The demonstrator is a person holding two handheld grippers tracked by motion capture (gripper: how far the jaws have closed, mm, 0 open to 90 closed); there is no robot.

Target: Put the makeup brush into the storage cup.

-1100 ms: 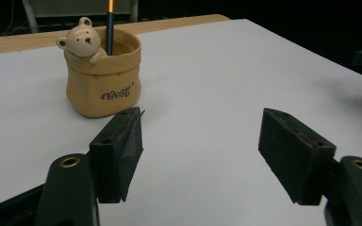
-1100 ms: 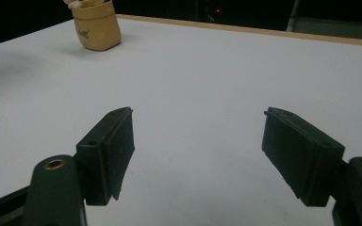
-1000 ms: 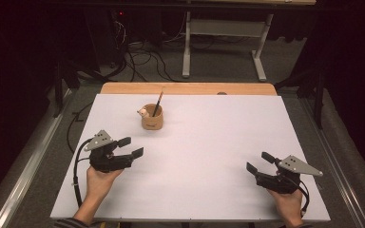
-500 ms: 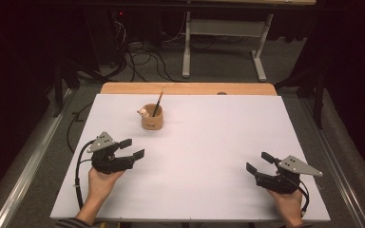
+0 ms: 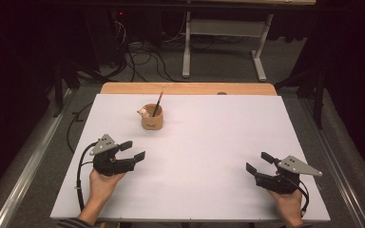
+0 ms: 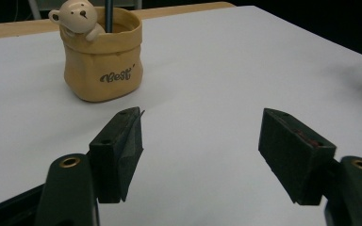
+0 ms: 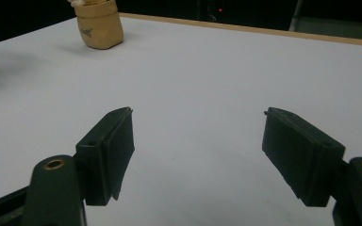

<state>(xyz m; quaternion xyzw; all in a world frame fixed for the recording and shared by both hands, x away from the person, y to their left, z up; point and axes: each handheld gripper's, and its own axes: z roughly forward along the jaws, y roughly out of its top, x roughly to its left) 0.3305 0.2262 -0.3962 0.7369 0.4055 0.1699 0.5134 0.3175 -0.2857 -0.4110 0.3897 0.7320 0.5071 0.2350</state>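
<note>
One tan cup [image 5: 152, 117] stands toward the far side of the white worktop [image 5: 209, 142], with one small bear figure [image 5: 143, 112] on its rim and one dark stick, perhaps a pencil [image 5: 158, 102], inside. My left tongs [image 5: 134, 150] have edged slightly nearer the cup since a second ago; I judge a reach is starting. My right tongs [image 5: 259, 162] rest well apart from it. Both pairs gape apart, empty.

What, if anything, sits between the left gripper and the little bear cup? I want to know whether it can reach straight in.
Nothing visible does. The left gripper hangs open over bare white table, and only that empty surface lies between it and the tan cup with the bear on its rim and a pen standing inside.
</note>
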